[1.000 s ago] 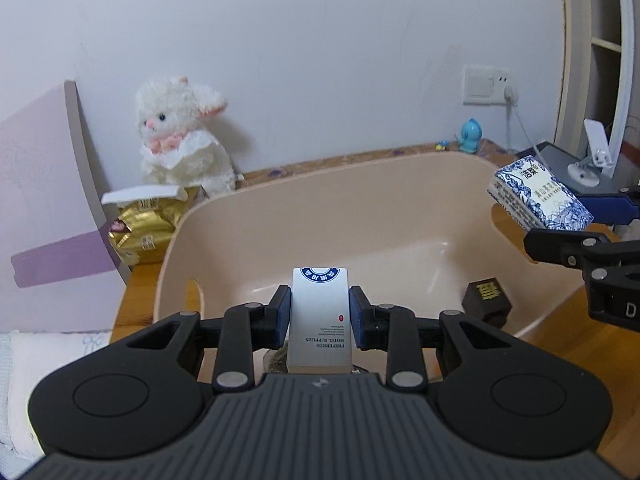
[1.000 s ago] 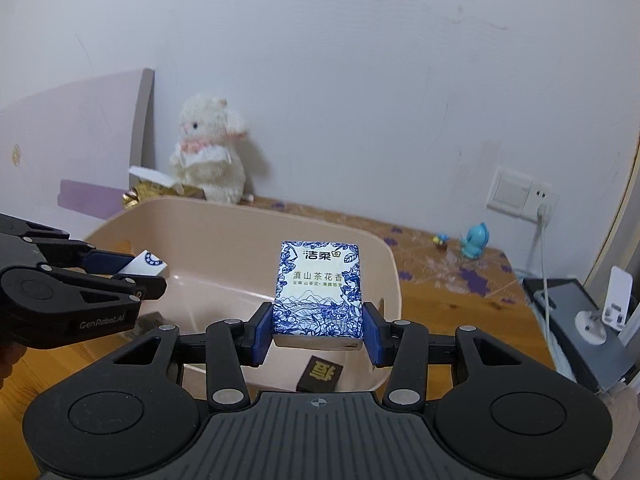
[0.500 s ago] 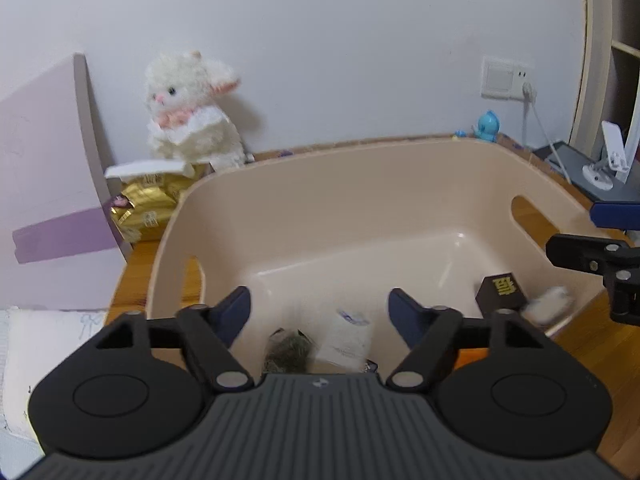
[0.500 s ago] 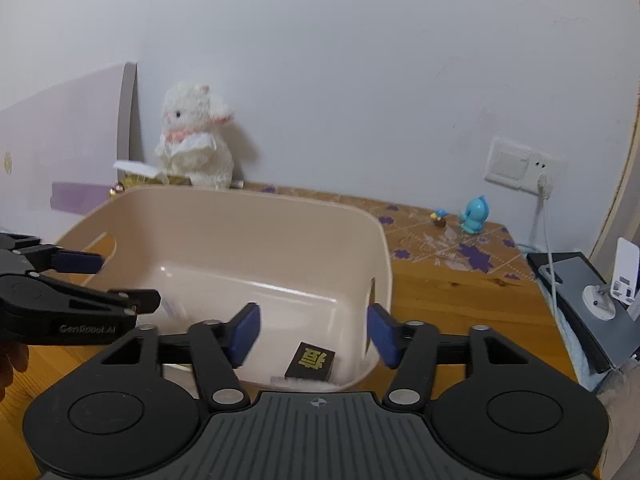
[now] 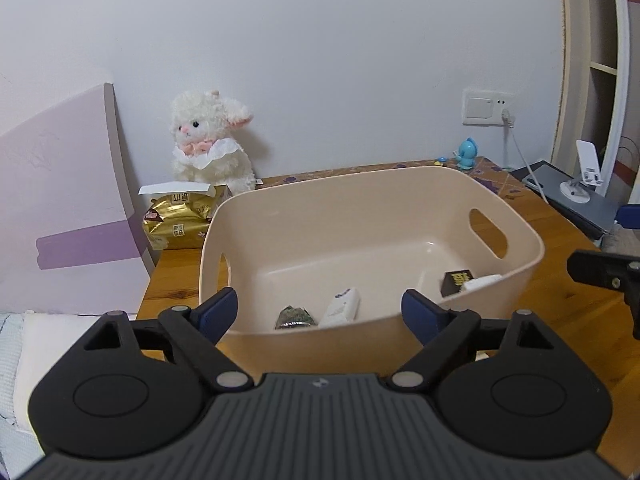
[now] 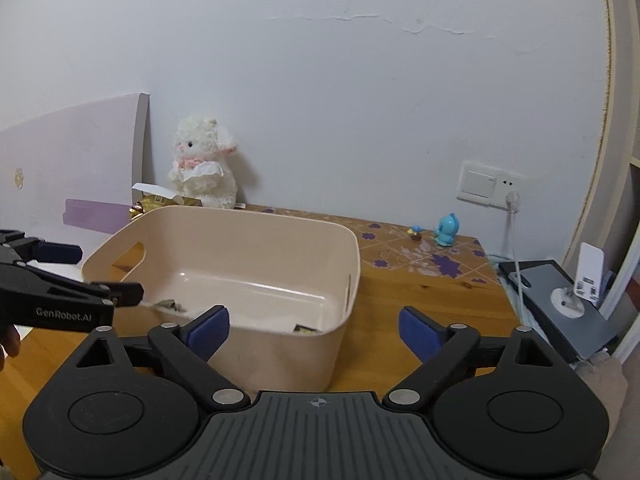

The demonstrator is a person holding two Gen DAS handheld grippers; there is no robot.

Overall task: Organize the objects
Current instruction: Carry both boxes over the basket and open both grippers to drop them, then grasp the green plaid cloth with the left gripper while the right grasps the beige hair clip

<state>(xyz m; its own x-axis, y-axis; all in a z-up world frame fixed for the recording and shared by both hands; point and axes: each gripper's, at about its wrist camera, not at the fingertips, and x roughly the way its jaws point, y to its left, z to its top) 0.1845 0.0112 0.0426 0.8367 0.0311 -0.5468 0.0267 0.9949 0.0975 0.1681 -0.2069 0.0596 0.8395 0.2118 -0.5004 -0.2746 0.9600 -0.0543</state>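
Both grippers, left (image 5: 320,312) & right (image 6: 314,330), are spread wide w/ nothing between the jaws, hovering at the near side of the bin (image 5: 532,240). Inside the bin: white box (image 5: 341,307), dark packet (image 5: 294,317), black cube (image 5: 456,282), plus a pale item beside the cube. Gold bag (image 5: 178,220) is outside by the plush (image 5: 210,148), so sorting looks mostly done; the bag may be what's left.

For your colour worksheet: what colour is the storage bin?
Pale peach-beige storage bin; clearest in the left wrist view.
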